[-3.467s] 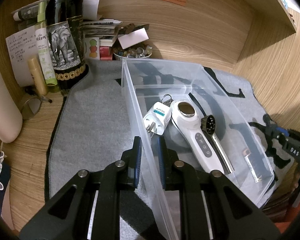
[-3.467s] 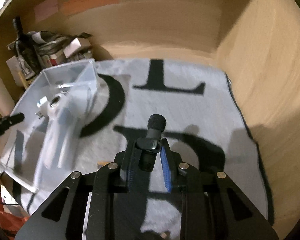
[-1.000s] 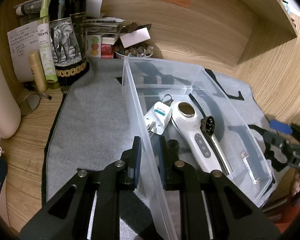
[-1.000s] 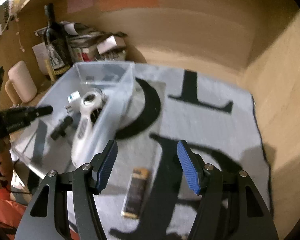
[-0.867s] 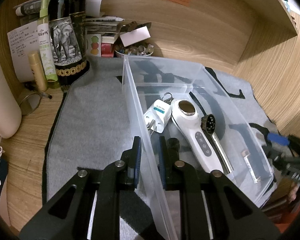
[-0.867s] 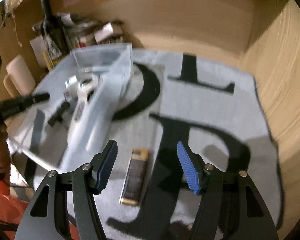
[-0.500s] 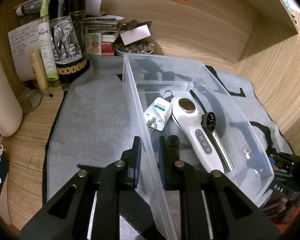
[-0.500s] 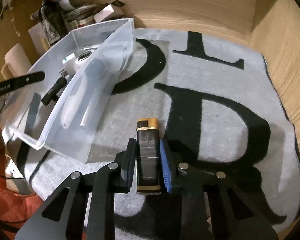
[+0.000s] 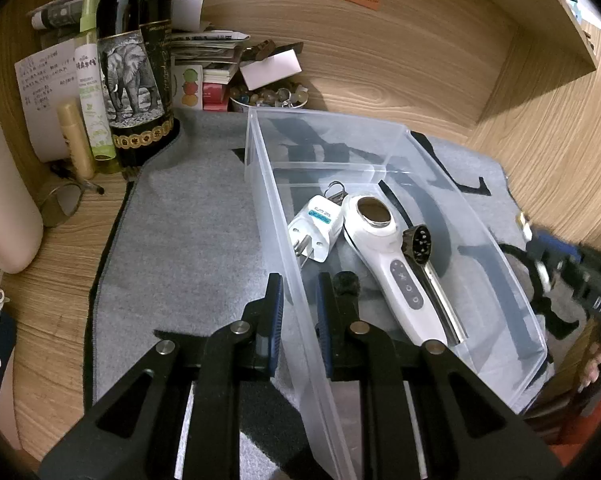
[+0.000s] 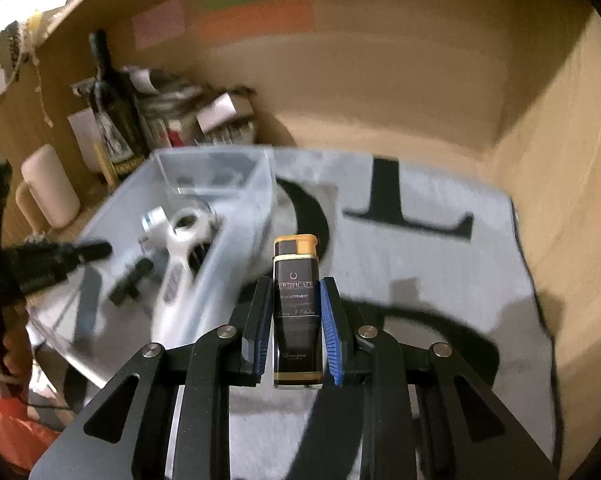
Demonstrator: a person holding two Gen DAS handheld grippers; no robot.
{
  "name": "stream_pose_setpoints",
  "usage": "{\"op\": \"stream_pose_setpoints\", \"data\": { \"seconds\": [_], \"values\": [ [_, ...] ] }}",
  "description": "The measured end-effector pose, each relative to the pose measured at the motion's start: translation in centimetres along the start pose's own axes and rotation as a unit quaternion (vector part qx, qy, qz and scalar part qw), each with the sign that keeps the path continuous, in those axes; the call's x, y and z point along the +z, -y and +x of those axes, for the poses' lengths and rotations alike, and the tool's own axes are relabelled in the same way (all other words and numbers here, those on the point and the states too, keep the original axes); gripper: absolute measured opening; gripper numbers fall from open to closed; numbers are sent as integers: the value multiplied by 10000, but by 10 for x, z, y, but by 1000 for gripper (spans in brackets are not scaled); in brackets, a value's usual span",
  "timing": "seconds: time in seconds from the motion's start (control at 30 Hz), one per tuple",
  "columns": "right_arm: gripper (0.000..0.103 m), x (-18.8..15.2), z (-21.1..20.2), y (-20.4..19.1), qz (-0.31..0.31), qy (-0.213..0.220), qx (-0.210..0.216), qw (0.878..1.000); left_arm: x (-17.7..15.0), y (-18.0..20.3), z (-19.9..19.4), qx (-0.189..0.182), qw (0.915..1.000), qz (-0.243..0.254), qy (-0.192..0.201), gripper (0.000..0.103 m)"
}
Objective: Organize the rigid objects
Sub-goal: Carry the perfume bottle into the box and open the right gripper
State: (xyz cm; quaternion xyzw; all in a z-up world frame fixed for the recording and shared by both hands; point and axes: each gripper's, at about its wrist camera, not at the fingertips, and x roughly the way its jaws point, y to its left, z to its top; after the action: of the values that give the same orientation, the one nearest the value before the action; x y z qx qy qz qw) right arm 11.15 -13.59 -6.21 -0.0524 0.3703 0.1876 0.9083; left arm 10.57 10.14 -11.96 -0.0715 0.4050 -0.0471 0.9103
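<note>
A clear plastic bin [image 9: 400,136] stands on the grey mat [image 9: 188,216]. My left gripper [image 9: 299,300] is shut on the bin's near left wall. Inside lie a white plug adapter [image 9: 314,228], a white handheld device [image 9: 384,248], a black-headed metal tool [image 9: 420,244] and a small black piece [image 9: 346,282] by my right finger. My right gripper [image 10: 294,284] is shut on a black and gold lighter [image 10: 296,312], held upright above the mat just right of the bin [image 10: 220,160]. In the left wrist view the right gripper [image 9: 556,264] shows blurred beyond the bin's right wall.
A dark bottle with an elephant label [image 9: 134,64], a green spray bottle [image 9: 90,80], a cream mug [image 9: 0,200], stacked papers and a bowl of stones [image 9: 268,96] crowd the back left. Wooden walls [image 10: 540,160] close the back and right. The mat [image 10: 440,264] carries large black letters.
The right gripper came down over the lighter lying on the mat, shut on it and lifted it off the mat toward the bin. The left gripper kept its hold on the bin wall.
</note>
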Motion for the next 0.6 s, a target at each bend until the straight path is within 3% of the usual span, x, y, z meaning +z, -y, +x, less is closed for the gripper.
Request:
{"op": "stream_pose_setpoints", "data": {
  "seconds": [0.33, 0.6],
  "values": [
    [22, 41, -1, -35, -501, 498, 365, 9968, 1, -2, 1, -67, 10000, -26, -2, 16],
    [22, 53, 27, -68, -878, 272, 743, 9930, 2, -5, 2, -125, 9999, -44, 2, 16]
  ]
}}
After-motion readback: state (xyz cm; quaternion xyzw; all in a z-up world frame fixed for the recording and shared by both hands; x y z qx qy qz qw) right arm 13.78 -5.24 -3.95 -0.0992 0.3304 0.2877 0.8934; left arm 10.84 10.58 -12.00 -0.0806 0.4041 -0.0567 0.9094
